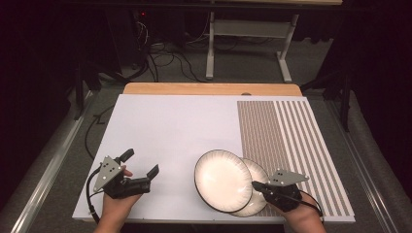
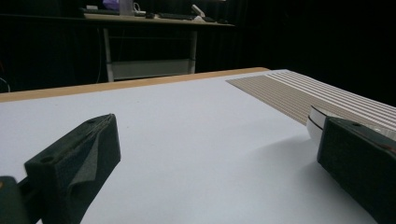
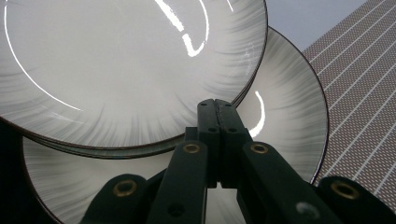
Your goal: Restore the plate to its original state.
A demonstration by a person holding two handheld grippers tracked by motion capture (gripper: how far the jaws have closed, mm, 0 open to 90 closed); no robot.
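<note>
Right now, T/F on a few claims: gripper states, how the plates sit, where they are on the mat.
1. The left gripper is open with nothing between its jaws. True.
2. The right gripper is open wide. False: its jaws are shut together, their tips at the rim of the upper plate.
3. The two plates lie side by side without touching. False: the upper plate overlaps the lower plate and rests partly on it.
4. The plates sit near the edge of the striped mat, at the right gripper's side of the table. True.
5. The left gripper holds a plate. False: it is apart from both plates, over the bare white surface.
</note>
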